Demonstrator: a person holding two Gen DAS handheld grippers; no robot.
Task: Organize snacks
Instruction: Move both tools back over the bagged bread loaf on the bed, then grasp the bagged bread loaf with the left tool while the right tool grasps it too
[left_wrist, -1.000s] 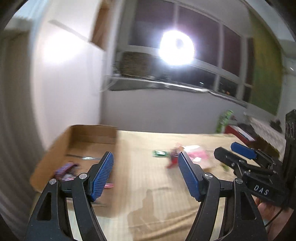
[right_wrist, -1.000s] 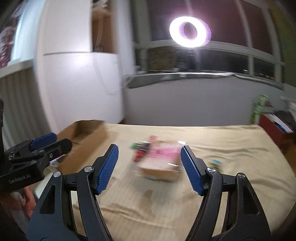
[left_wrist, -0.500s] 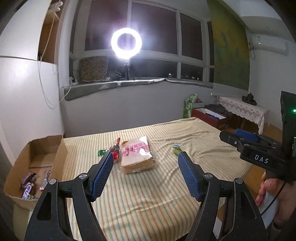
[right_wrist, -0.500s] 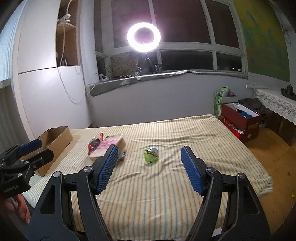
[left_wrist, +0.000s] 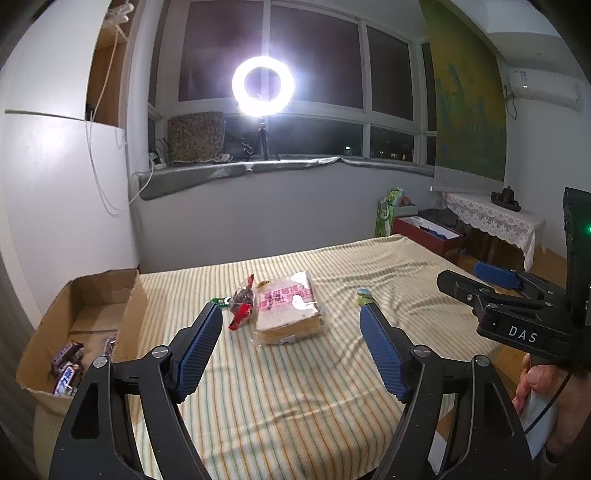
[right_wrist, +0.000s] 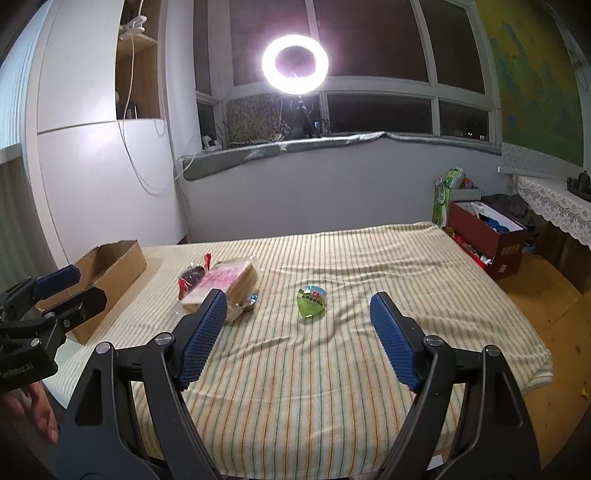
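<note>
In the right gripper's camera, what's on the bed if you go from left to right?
Cardboard box → dark red-ended snack packet → bagged sliced bread → green heart-shaped snack.

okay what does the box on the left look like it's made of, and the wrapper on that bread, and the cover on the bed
Box: brown corrugated cardboard, matte, going by its raw, slightly torn flap edges. Bread wrapper: thin clear plastic film, glossy; it glints and the slices show through. Bed cover: soft woven cloth, probably cotton, matte, striped and rippled into folds.
</note>
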